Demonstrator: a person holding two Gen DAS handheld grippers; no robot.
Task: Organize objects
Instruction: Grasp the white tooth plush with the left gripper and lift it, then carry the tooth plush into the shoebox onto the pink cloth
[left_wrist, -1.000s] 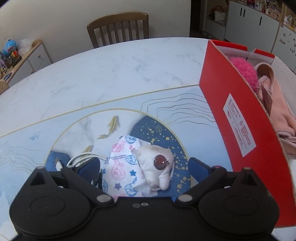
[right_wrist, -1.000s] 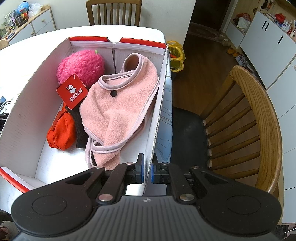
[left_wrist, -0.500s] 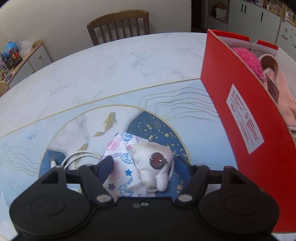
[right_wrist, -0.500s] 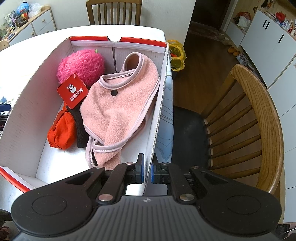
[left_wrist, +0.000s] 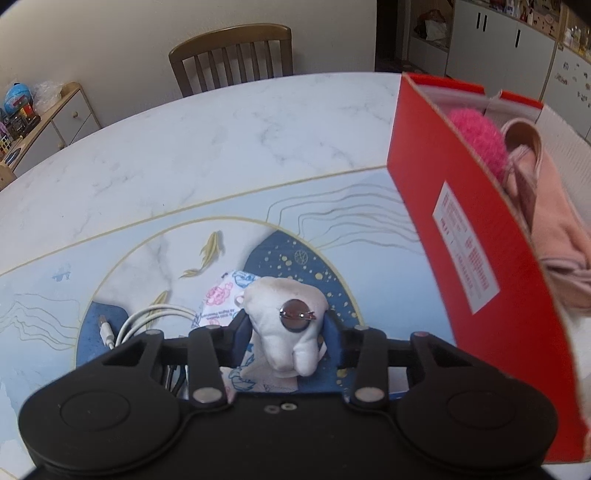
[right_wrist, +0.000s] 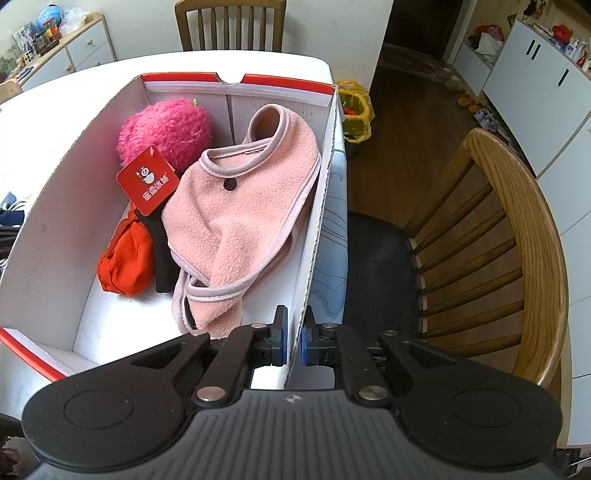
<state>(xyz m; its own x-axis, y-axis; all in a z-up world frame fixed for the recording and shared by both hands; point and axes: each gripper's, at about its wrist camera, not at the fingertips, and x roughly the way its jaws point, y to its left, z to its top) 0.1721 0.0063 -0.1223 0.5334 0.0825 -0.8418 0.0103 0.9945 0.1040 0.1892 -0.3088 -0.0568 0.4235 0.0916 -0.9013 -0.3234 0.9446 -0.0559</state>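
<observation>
A white plush toy with a round brown disc on it lies on a patterned packet on the table. My left gripper is closing, and its blue pads touch both sides of the toy. To the right stands the red box. My right gripper is shut on the box's right wall. Inside lie a pink fleece garment, a pink fuzzy ball with a red tag, and an orange bundle.
A white cable curls just left of the toy. The marble table stretches away behind it, with a wooden chair at its far side. Another wooden chair stands right of the box, off the table's edge.
The left gripper's jaws have come together from wide apart onto the plush toy, and the toy sits a little higher in the view. The right gripper and the box have not moved.
</observation>
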